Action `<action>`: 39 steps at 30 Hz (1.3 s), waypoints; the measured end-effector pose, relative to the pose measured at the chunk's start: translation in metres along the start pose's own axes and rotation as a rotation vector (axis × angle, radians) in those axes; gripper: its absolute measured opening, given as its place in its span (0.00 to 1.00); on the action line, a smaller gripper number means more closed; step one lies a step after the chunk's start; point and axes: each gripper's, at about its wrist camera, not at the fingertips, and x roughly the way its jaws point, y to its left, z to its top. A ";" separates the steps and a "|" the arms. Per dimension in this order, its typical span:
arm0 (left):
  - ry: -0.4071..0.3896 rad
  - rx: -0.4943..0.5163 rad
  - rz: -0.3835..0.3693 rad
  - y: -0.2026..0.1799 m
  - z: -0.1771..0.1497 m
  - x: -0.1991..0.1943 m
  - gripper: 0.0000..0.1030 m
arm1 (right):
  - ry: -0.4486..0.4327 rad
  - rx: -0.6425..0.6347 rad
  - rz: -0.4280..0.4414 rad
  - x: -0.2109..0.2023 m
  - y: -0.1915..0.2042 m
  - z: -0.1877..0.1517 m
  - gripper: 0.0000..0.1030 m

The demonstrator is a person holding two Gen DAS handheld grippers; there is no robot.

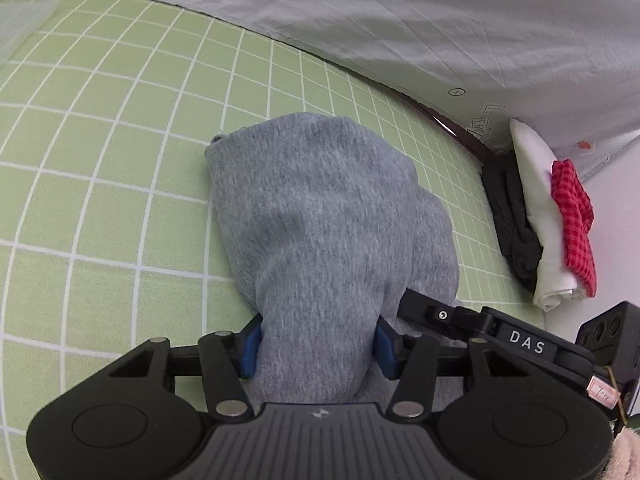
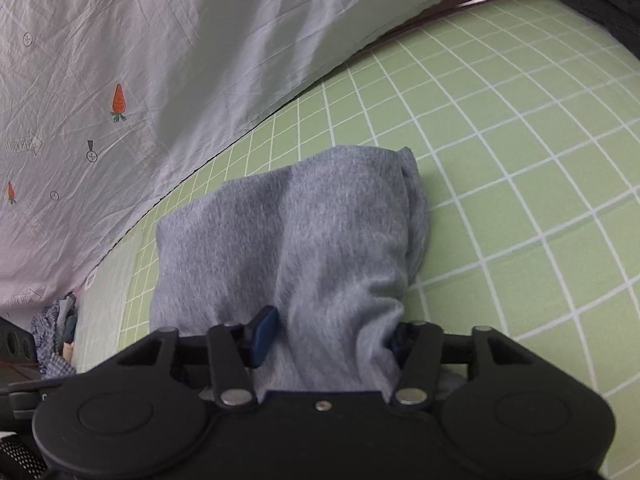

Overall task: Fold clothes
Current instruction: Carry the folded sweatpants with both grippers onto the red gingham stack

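A grey knit garment point(image 1: 320, 216) lies bunched on a green checked bedsheet point(image 1: 100, 152). In the left wrist view its near end passes between the blue pads point(image 1: 252, 344) of my left gripper point(image 1: 318, 346), which is shut on the cloth. From the right wrist view the same grey garment point(image 2: 288, 232) runs forward from my right gripper point(image 2: 332, 334), whose blue pads point(image 2: 264, 334) are clamped on a thick fold of it. The right gripper's black body point(image 1: 520, 344) shows at the left view's lower right, close beside the left one.
A pale grey sheet with carrot prints point(image 2: 120, 80) hangs behind the bed, along a dark frame rail point(image 1: 452, 128). Folded clothes, black point(image 1: 512, 216), white point(image 1: 540, 216) and red checked point(image 1: 576, 224), are stacked at the bed's right edge. A crumpled blue checked cloth point(image 2: 54, 332) lies at the left.
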 end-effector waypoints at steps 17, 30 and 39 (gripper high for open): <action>0.149 0.128 -0.195 -0.057 -0.085 -0.030 0.37 | -0.131 0.189 -0.058 -0.138 -0.018 -0.090 0.24; 0.239 0.307 -0.317 -0.202 -0.155 0.031 0.36 | -0.273 0.245 -0.193 -0.258 -0.122 -0.091 0.24; 0.127 0.257 -0.368 -0.332 -0.148 0.082 0.34 | -0.284 0.081 -0.112 -0.335 -0.215 0.024 0.24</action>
